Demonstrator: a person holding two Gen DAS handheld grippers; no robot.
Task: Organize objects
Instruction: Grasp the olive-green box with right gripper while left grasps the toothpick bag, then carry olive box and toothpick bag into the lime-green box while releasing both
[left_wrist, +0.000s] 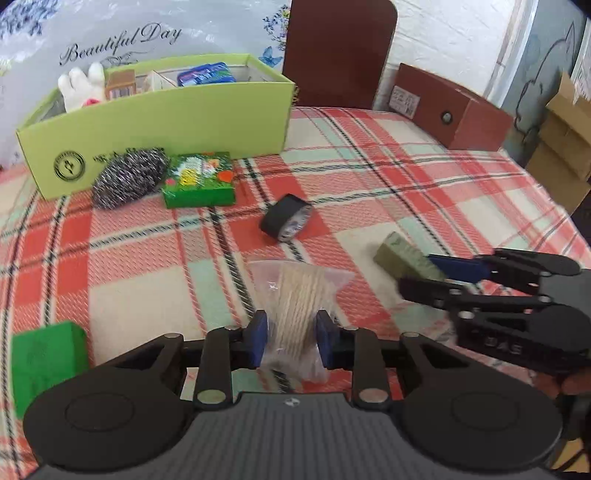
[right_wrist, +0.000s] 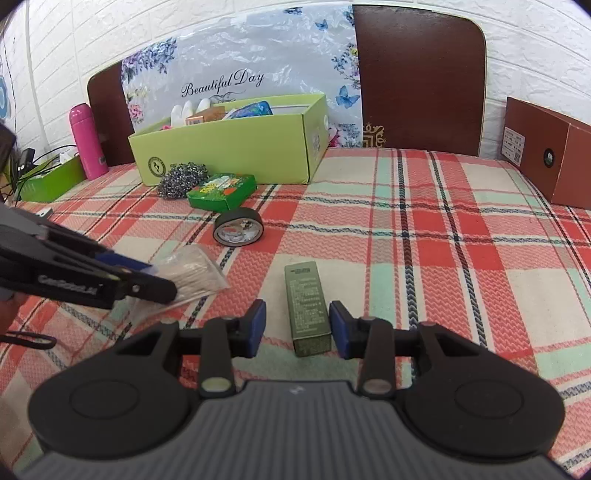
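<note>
My left gripper (left_wrist: 291, 338) is shut on a clear bag of cotton swabs (left_wrist: 297, 295), held just above the plaid tablecloth; the bag also shows in the right wrist view (right_wrist: 192, 275). My right gripper (right_wrist: 297, 326) is open, its pads on either side of an olive-green box (right_wrist: 308, 308) lying on the cloth, not touching it. That box also shows in the left wrist view (left_wrist: 406, 256). A lime-green organizer box (left_wrist: 159, 122) with several items inside stands at the back.
A steel scourer (left_wrist: 127, 177), a green printed box (left_wrist: 199, 179) and a black tape roll (left_wrist: 286, 218) lie before the organizer. A green block (left_wrist: 46, 356) sits near left. A brown box (right_wrist: 546, 151) stands back right, a pink bottle (right_wrist: 86, 140) back left.
</note>
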